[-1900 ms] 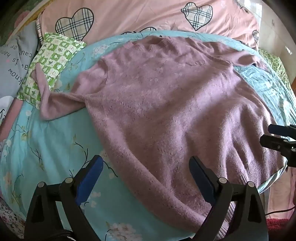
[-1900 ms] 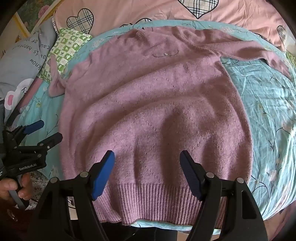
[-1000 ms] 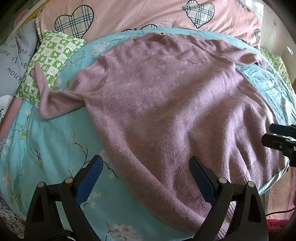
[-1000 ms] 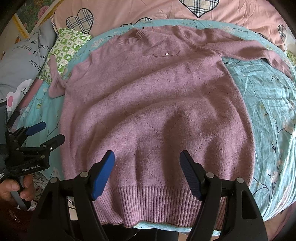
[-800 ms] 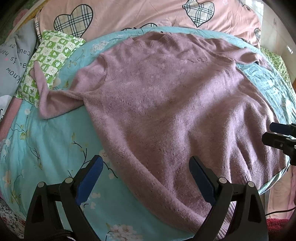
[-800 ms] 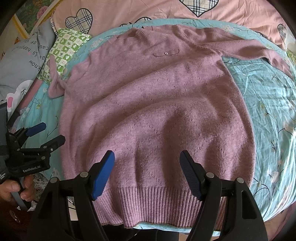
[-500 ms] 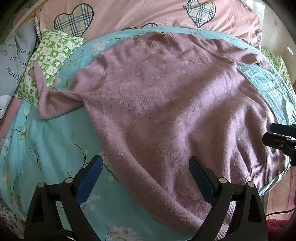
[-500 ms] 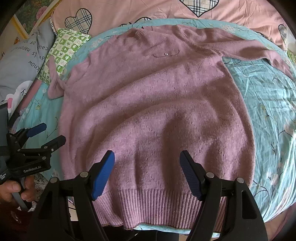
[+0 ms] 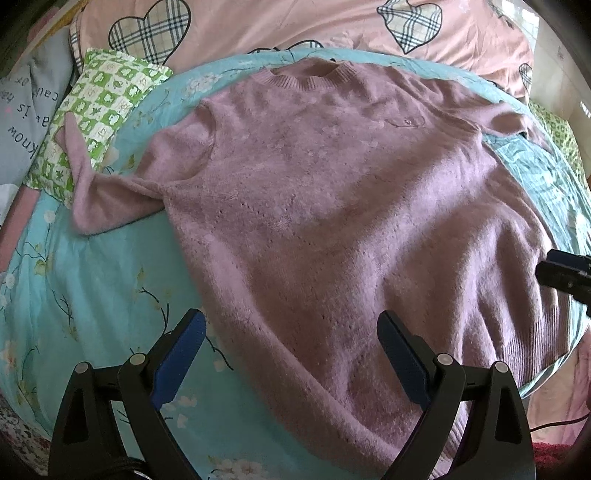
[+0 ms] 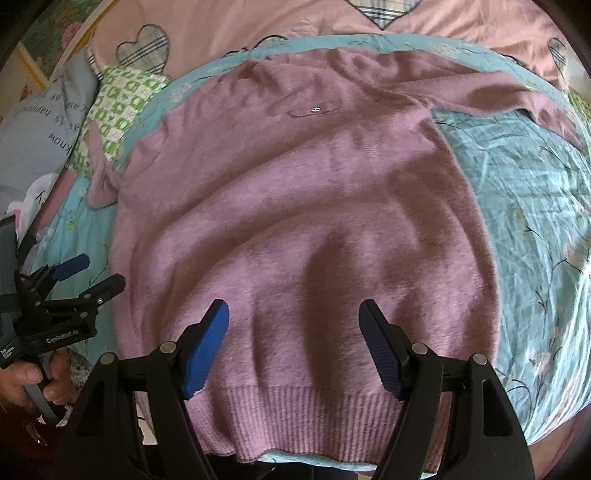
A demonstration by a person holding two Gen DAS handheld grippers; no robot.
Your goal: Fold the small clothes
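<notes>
Mauve sweater [image 10: 306, 206] flat on turquoise floral sheet [image 10: 535, 206], pink quilt [image 9: 280, 26] behind.

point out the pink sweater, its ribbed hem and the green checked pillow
pink sweater [image 10: 303, 192], right wrist view, middle of the chest
ribbed hem [image 10: 295, 417], right wrist view, centre of the ribbing at the near edge
green checked pillow [image 9: 107, 96], left wrist view, middle of its top face

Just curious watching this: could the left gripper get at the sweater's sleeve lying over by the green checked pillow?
Probably yes: the left gripper is open, and nothing lies on the sleeve or the sheet between.
</notes>
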